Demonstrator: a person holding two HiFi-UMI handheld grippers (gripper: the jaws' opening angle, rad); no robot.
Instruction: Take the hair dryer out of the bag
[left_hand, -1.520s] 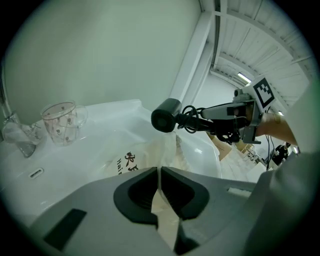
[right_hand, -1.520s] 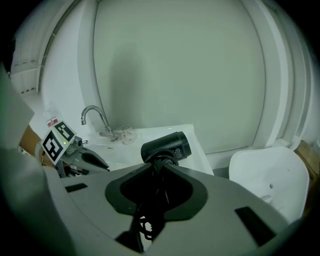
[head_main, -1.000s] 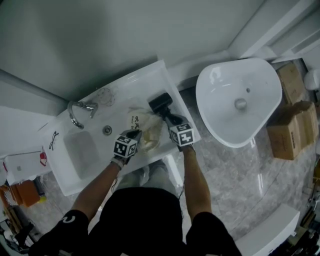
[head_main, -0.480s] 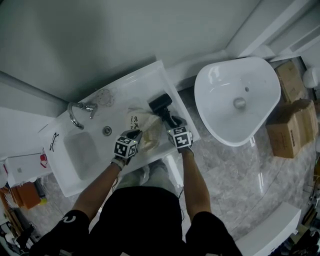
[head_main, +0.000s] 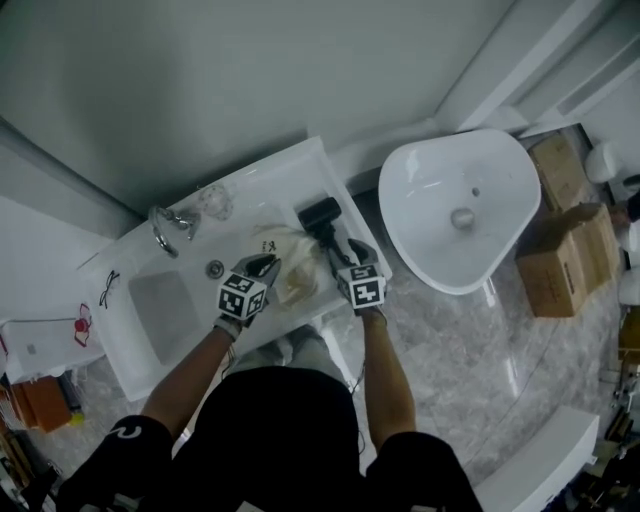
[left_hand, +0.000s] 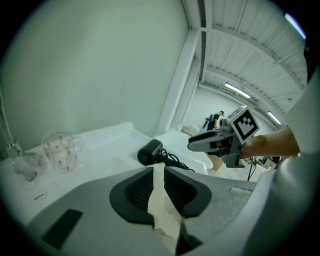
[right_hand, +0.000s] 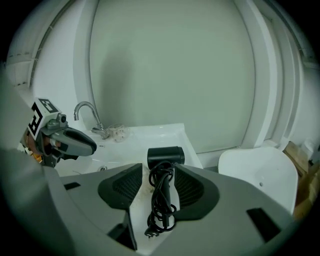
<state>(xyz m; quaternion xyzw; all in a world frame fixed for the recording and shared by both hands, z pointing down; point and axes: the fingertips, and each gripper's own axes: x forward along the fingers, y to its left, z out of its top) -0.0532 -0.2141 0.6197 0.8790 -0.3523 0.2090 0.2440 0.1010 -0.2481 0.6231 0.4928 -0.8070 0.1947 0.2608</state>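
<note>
The left claw (left_hand: 159, 171) stands narrow, its jaws having just been opening a little, and a strip of the cream cloth bag (left_hand: 161, 202) fills the gap between its pads, pinched there. The right claw (right_hand: 158, 172) has just been opening too and now stands wide, gripping nothing. The black hair dryer (right_hand: 165, 156) shows in the gap between its jaws but lies on the white worktop (head_main: 270, 178), with neither pad on it.

The hair dryer is out of the bag and just to its right. Its black cord (right_hand: 161, 202) is wound round the handle. Its long axis runs in line with the right claw, barrel toward the wall, handle and plug toward the person.

The rest of the bag lies crumpled and flat on the worktop; dark print on it is too small to read. Further left stand a clear glass cup (left_hand: 60, 150), a faucet (head_main: 167, 222) and a sunk basin (head_main: 165, 305).
</note>
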